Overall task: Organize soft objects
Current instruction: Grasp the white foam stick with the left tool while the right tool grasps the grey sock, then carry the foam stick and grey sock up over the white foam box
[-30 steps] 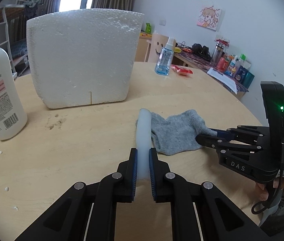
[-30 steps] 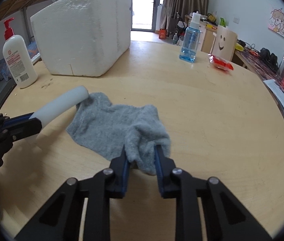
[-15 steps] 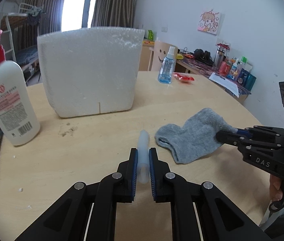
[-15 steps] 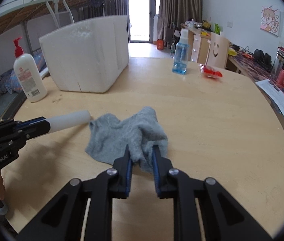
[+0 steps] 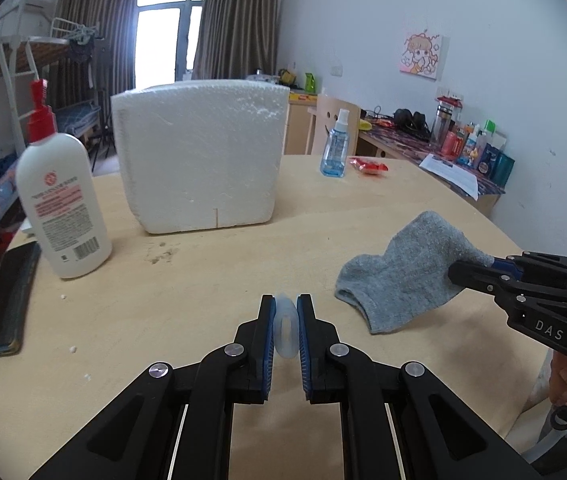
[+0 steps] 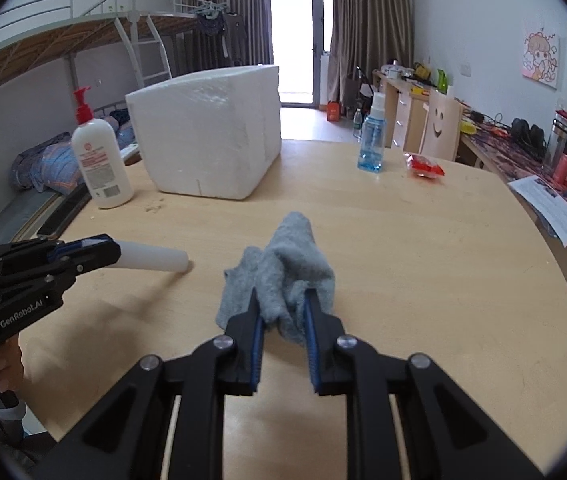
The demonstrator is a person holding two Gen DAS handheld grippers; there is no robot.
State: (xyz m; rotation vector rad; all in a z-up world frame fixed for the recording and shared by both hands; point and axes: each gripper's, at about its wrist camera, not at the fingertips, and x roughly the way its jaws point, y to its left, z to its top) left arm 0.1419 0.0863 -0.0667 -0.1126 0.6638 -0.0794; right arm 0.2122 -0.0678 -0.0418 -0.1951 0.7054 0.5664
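- Sock [image 6: 283, 276]: grey, knitted, fuzzy in texture, bunched into soft folds. One end is pinched between the blue-lined pads of the right gripper [image 6: 282, 312]; the remainder is draped forward over the table [image 6: 423, 248]. Whether the hanging end touches the wood cannot be told.
- Right gripper: clamped on the sock, with black angular linkage arms and bright round pivot pins.
- Left gripper [image 5: 285, 320]: clamped on a white tube [image 6: 153, 258], which is smooth, cylindrical and faintly translucent. The tube is seen end-on in the left wrist view and projects forward, sloping down toward the table, in the right wrist view.
- Table: pale wood, smooth, with a rounded edge and a few dark specks near the foam box [image 5: 199, 156].
- Foam box: white expanded polystyrene, grainy surface, blocky with rounded corners, standing at the far side of the table, well apart from the sock.
- Lotion bottle [image 5: 61, 200]: white glossy plastic, red pump top, upright to the left of the foam box.
- Spray bottle [image 6: 372, 140]: clear plastic, blue liquid, upright to the right of the box.
- Red packet [image 6: 423, 166]: crinkled, lying just beside the spray bottle.
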